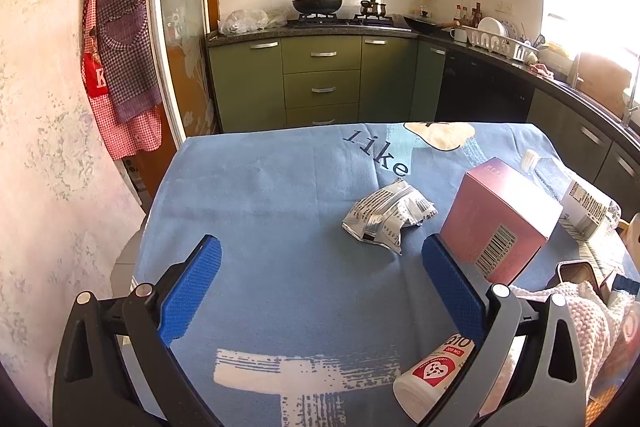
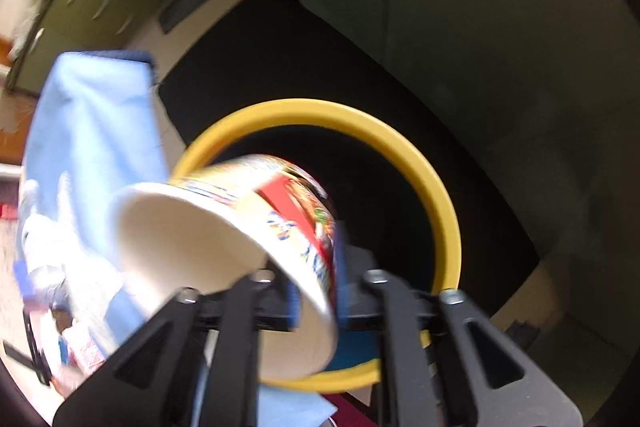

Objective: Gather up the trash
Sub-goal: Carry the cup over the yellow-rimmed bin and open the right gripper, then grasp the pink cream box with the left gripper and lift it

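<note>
I am working the drop step: my right gripper (image 2: 316,291) is hanging, pointing down, over the round bin with the yellow plastic rim (image 2: 404,135) and dark inside, beside the hanging edge of the blue tablecloth (image 2: 92,131). The printed paper noodle cup (image 2: 224,251), tilted with its white mouth toward the camera, is sitting between the blue pads; the blur is hiding whether they are pinching its wall or standing just clear. Next I am judging the cup needs a clean release into the bin. My left gripper (image 1: 320,283) is waiting spread and empty over the table, where the crumpled silver wrapper (image 1: 386,217), the pink cardboard box (image 1: 500,219) and the white tube with a red heart label (image 1: 432,375) are lying uncollected.
</note>
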{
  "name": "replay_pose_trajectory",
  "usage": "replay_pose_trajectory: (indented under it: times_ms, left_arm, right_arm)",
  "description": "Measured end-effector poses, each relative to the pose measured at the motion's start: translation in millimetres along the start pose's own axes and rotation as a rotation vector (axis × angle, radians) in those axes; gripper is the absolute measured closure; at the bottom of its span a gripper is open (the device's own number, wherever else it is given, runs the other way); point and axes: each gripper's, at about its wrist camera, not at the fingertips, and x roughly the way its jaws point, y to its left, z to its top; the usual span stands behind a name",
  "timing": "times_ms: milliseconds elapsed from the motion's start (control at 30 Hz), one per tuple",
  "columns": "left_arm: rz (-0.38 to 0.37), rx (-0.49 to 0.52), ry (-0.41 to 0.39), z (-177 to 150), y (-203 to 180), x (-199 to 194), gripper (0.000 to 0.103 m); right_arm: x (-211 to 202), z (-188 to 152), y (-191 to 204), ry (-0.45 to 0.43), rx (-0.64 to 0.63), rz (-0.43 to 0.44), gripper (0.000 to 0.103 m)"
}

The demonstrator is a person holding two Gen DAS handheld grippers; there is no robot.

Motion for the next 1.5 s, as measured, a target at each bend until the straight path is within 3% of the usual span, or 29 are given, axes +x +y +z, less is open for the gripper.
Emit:
replay_pose_trajectory:
  times_ms: [200,433,567,833,933,1100,1500]
  left_arm:
    - [-0.009,-0.001,0.002,-1,1,0,0.004]
    - [-0.058,0.000,-0.017,4,0,-9,0.004]
    - [-0.156,0.067,-0.046,14,-11,-25,0.004]
    - [-0.453,0.387,-0.046,36,-65,-31,0.004]
    - [-0.530,0.477,-0.007,43,-84,-18,0.004]
    - [-0.627,0.503,0.098,58,-96,23,0.004]
    - [-0.710,0.588,0.203,47,-107,65,0.004]
  right_arm:
    - [-7,-12,4,-0.070,-0.030,0.032,0.062]
    - [-26,-63,15,-0.131,-0.149,0.168,0.057]
    - [-25,-86,27,-0.124,-0.199,0.225,0.053]
    - [-24,-106,27,-0.127,-0.197,0.296,0.051]
    - [-24,-113,19,-0.124,-0.186,0.316,0.050]
    - [-22,-118,18,-0.104,-0.178,0.343,0.048]
    - [-10,-117,37,-0.081,-0.197,0.348,0.047]
